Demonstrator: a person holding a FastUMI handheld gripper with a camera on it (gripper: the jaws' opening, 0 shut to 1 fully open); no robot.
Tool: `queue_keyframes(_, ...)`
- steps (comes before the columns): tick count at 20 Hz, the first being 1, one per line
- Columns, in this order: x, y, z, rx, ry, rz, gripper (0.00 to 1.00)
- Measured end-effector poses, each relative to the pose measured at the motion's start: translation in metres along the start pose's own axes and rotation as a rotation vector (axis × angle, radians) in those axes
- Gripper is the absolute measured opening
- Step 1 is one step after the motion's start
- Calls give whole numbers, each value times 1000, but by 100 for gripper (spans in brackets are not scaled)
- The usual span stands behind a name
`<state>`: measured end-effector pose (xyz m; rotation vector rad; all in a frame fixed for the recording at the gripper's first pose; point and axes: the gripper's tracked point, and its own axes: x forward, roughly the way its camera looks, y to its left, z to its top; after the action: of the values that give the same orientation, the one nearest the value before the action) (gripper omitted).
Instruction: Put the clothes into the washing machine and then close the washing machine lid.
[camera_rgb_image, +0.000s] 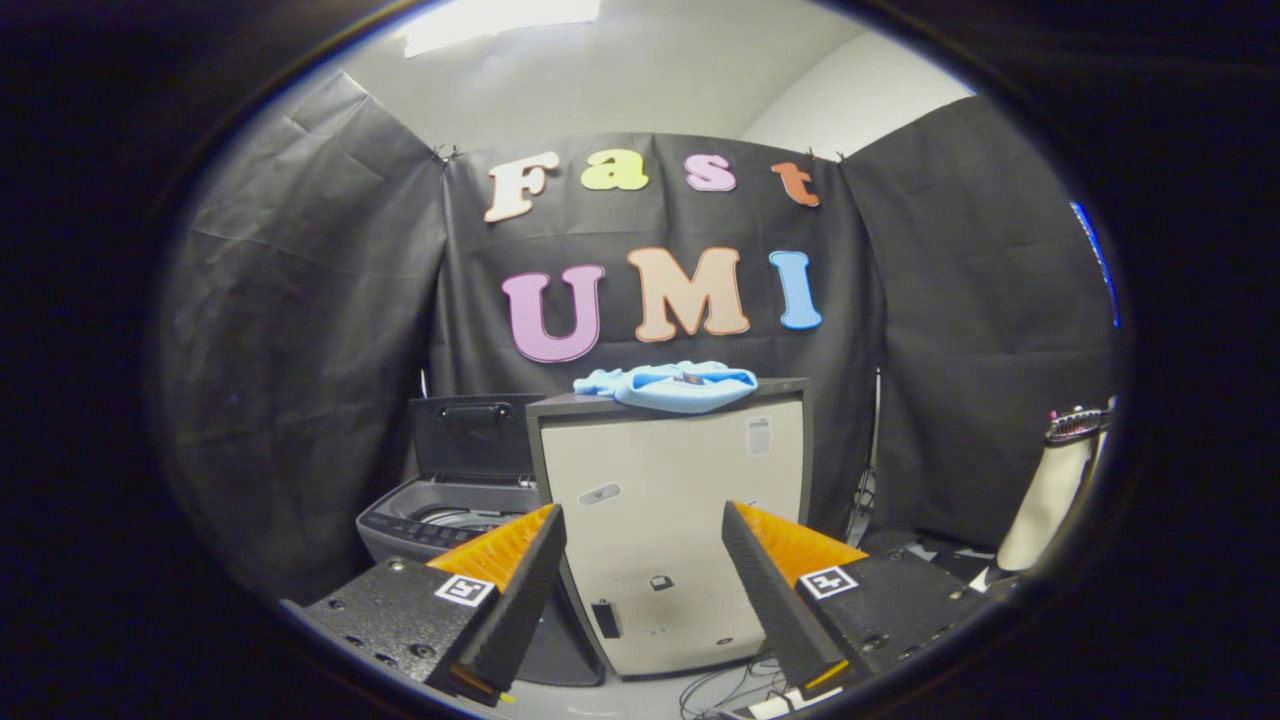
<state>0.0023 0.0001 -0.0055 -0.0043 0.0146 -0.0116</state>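
Two fingers of the gripper (640, 590) stand wide apart with nothing between them, ready to grab. Just beyond them is a pale cabinet (670, 520) with a dark top. A light blue piece of clothing (675, 386) lies crumpled on that top, well ahead of the fingers and higher up, so it is easy to reach from the front. Beside the cabinet sits the washing machine (440, 520). Its lid (472, 438) stands up, so the tub is open for the clothes. I think the grab comes first.
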Motion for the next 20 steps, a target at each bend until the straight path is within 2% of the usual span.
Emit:
queue_keyframes(5,6,0,-6,11,21,-1,95)
queue_keyframes(9,16,1,9,51,18,2,95)
queue_keyframes(13,35,-9,42,60,5,-16,95)
queue_keyframes(15,45,-5,60,91,-7,7,95)
queue_keyframes(16,51,-1,74,107,-24,28,95)
queue_keyframes(20,89,-9,132,127,-83,15,95)
